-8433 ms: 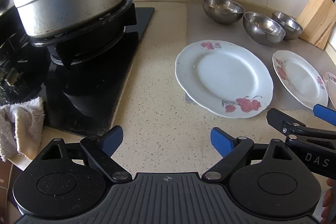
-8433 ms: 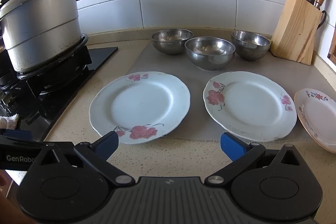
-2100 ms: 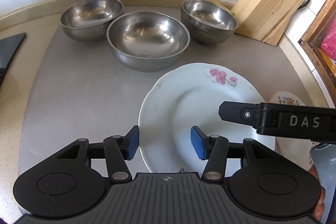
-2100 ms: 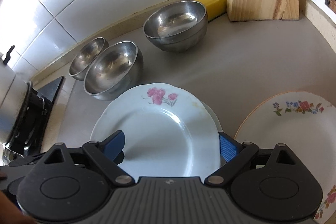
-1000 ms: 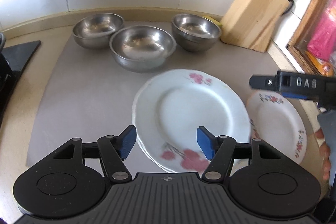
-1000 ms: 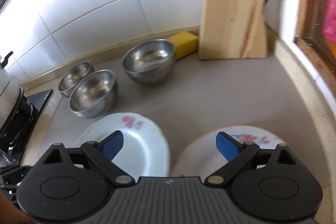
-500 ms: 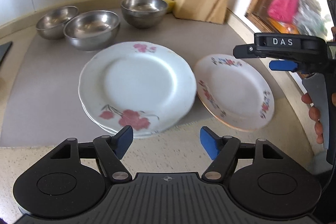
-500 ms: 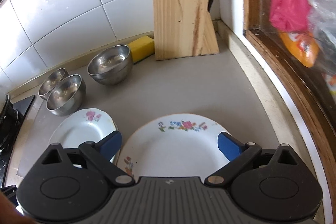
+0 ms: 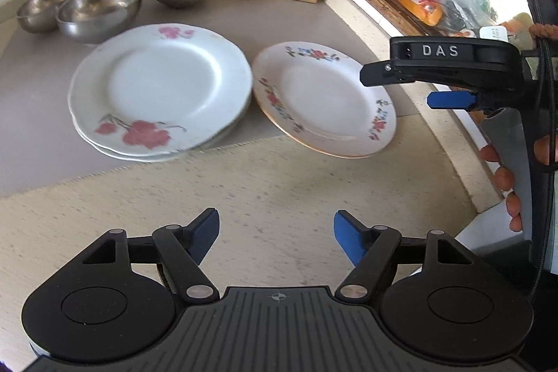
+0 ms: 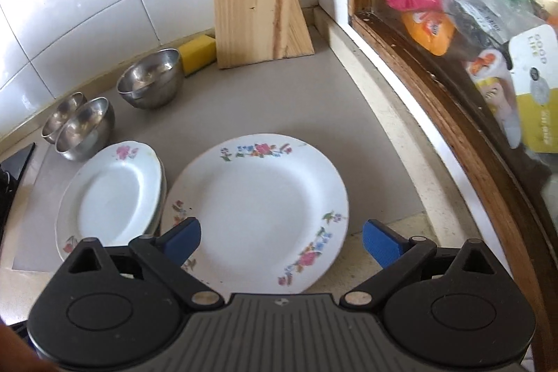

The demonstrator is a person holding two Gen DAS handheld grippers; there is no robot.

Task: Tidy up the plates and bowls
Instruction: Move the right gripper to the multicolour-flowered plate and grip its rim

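Note:
Two white plates with pink flowers lie stacked (image 9: 160, 89) on the grey mat; the stack also shows in the right wrist view (image 10: 108, 201). To its right lies a smaller gold-rimmed floral plate (image 9: 324, 100), large in the right wrist view (image 10: 258, 208). Three steel bowls (image 9: 101, 9) stand behind the plates, also in the right wrist view (image 10: 150, 82). My left gripper (image 9: 275, 236) is open and empty over the bare counter in front of the plates. My right gripper (image 10: 280, 241) is open above the floral plate's near edge, its jaws on either side of it.
A wooden knife block (image 10: 258, 2) stands at the back right with a yellow sponge (image 10: 198, 54) beside it. A wooden window frame (image 10: 436, 82) with bags behind the glass runs along the right. The stove's black corner (image 10: 17, 159) shows at far left.
The left gripper drew back from the stacked plates toward the front of the counter. The right gripper moved right and now hangs over the floral plate. Both stay open.

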